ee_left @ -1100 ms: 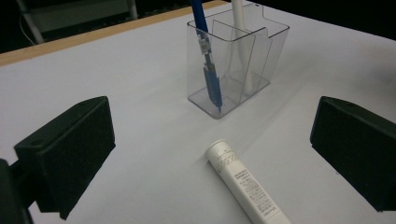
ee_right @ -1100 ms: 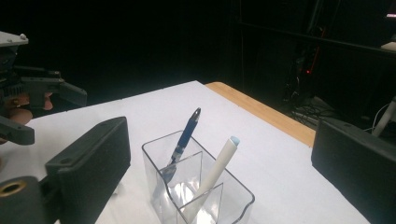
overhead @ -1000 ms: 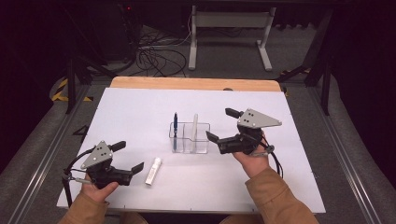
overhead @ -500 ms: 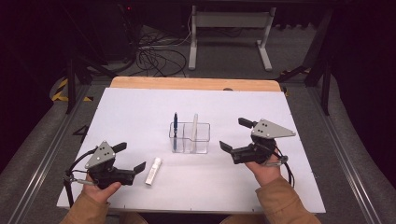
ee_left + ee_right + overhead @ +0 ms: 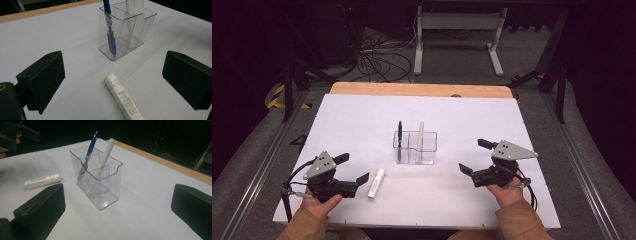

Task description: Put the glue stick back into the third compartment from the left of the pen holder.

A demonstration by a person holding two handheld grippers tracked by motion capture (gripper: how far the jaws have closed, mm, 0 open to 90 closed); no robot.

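My left gripper point(image 5: 357, 176) is spread wide beside the white tube point(image 5: 376, 182), holding nothing. If I bump the tube, it could roll away.

Since a second ago: drawn back from just beside the clear plastic two-compartment holder point(image 5: 415, 148), toward four o'clock, and lowered nearer the white table sheet point(image 5: 362, 115) — the right gripper point(image 5: 473, 161), jaws wide and empty. Left gripper point(image 5: 353, 168) jaws narrowed slightly, nothing between them.
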